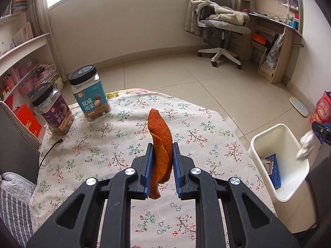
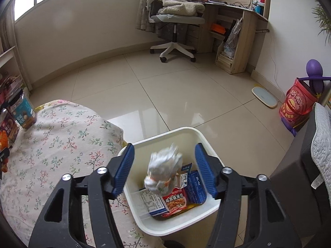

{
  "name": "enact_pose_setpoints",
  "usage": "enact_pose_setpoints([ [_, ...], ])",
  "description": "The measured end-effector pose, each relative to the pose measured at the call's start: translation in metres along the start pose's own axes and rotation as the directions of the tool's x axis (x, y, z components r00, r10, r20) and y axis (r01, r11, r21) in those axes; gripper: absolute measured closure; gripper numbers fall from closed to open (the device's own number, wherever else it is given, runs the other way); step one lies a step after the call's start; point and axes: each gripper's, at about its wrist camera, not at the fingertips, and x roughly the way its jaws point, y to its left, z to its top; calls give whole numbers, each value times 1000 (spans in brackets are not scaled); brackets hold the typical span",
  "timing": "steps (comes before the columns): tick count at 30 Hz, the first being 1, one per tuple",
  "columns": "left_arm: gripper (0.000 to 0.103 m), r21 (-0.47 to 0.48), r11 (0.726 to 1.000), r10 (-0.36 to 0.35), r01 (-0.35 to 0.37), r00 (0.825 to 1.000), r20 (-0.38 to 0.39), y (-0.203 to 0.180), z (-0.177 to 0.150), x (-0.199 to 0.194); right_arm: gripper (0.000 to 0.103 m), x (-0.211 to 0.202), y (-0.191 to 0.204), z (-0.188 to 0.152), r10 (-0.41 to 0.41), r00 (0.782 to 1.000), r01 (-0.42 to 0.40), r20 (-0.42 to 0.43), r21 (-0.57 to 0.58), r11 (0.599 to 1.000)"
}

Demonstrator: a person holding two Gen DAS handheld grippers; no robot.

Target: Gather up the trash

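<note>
My left gripper is shut on an orange peel and holds it upright above the floral tablecloth. My right gripper is open above the white trash bin. A crumpled white wrapper, blurred, is between and below its jaws, free of them, over the bin. The bin holds food packets and a blue box. In the left wrist view the bin stands right of the table, with the blurred wrapper at its far rim.
Two black-lidded snack jars stand at the table's far left. A cable lies by them. A sofa arm is right of the bin. A red tub, an office chair and a desk stand beyond on the tiled floor.
</note>
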Motion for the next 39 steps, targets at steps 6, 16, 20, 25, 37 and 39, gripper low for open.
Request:
enact_pose_setpoints([
  [6, 85, -10, 995, -102, 102, 995, -2, -42, 5, -2, 12, -6, -31, 1, -46, 999, 45, 25, 60, 997],
  [16, 82, 0, 956, -292, 292, 956, -31, -149, 30, 4, 7, -17, -82, -2, -138, 989, 130, 60, 123, 984],
  [20, 82, 4, 933, -359, 360, 932, -51, -183, 40, 11, 7, -20, -103, -3, -162, 984, 150, 67, 160, 976],
  [25, 57, -17, 913, -409, 409, 910, -66, -204, 47, 15, 7, -26, -112, -5, -203, 975, 184, 91, 181, 966],
  [37, 12, -14, 956, -291, 292, 955, 57, -160, 47, -15, 7, -46, -84, -5, -177, 970, 139, 165, 218, 966],
  [39, 9, -11, 967, -253, 255, 963, 97, -148, 47, -23, 7, -51, -72, -5, -156, 970, 117, 188, 205, 972],
])
